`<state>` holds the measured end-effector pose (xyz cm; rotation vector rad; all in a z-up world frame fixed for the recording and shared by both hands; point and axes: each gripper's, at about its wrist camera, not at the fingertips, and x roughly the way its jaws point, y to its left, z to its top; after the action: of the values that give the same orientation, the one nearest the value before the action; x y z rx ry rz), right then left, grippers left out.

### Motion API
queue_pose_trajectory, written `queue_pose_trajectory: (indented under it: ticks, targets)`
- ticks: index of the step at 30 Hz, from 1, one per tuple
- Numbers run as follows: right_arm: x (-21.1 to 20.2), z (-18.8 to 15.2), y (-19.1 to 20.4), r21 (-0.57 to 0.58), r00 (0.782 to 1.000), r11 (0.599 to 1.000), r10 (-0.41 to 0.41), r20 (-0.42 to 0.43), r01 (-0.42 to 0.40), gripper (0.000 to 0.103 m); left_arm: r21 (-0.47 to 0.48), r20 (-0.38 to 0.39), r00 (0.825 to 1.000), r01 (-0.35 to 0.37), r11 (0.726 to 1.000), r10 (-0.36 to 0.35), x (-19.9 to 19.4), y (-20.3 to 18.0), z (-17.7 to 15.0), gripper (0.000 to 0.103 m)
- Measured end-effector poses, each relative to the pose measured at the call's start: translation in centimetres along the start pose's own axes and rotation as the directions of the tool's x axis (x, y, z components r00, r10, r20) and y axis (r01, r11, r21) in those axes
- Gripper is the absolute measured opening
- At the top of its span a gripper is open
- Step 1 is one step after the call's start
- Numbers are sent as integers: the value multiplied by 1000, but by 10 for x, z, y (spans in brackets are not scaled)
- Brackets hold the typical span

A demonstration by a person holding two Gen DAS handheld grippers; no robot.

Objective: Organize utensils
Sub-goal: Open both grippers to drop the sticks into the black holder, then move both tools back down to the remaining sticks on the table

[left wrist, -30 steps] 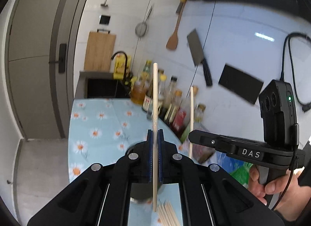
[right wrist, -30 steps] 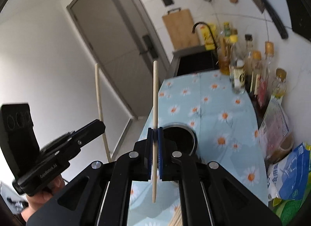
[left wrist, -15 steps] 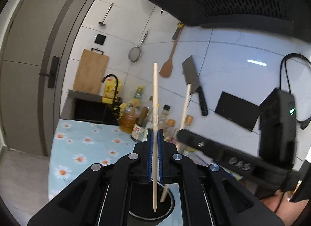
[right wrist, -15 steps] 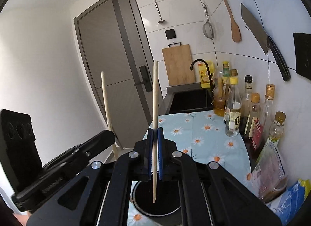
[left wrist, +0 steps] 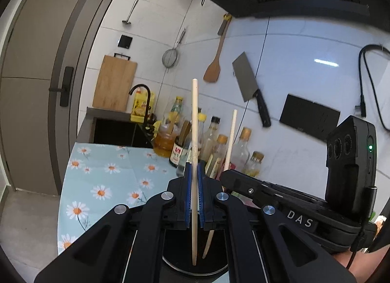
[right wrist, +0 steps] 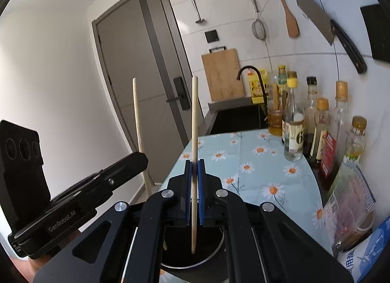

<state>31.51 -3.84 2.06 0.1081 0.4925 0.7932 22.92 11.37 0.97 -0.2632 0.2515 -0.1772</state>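
My left gripper [left wrist: 194, 192] is shut on a wooden chopstick [left wrist: 194, 122], held upright with its lower tip inside the round dark holder [left wrist: 214, 268] below. My right gripper [right wrist: 194, 192] is shut on a second chopstick [right wrist: 194, 122], also upright, its tip in the same holder [right wrist: 214, 253]. In the left wrist view the right gripper [left wrist: 229, 178] sits just to the right with its chopstick [left wrist: 231, 136]. In the right wrist view the left gripper [right wrist: 136, 161] is at the left with its chopstick [right wrist: 137, 122].
A daisy-print cloth [right wrist: 258, 161] covers the counter. Several bottles [right wrist: 314, 127] line the wall at the right, with food packets [right wrist: 351, 200] in front. A sink [right wrist: 238, 117], cutting board [right wrist: 223, 73], hanging cleaver [left wrist: 248, 80] and spatula [left wrist: 214, 63] are behind.
Both grippers have lowered and come together over the holder. The chopstick tips now reach inside its rim. The view has tilted from the counter up toward the wall.
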Motion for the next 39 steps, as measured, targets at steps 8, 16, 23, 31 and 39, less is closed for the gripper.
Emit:
queue_pose_trajectory:
  ticks: [8, 16, 23, 31, 39]
  targets:
    - [8, -16, -4, 6, 999, 1000, -9, -47, 9, 7, -18, -27, 999, -27, 999, 27, 4, 6, -15, 5]
    - [0, -16, -2, 16, 999, 1000, -8, -46, 9, 14, -29, -50, 998, -42, 999, 41, -4, 8, -18, 5]
    - [-12, -12, 1, 13, 999, 1000, -21, -45, 21, 14, -37, -48, 998, -47, 998, 45, -17, 9, -16, 17]
    - [-47, -6, 0, 34, 998, 999, -22, -59, 24, 14, -4, -64, 997, -42, 999, 42, -43, 0, -10, 17]
    - [-82, -15, 0, 39, 992, 999, -15, -124, 20, 28, 41, -113, 993, -31, 999, 36, -73, -18, -11, 17]
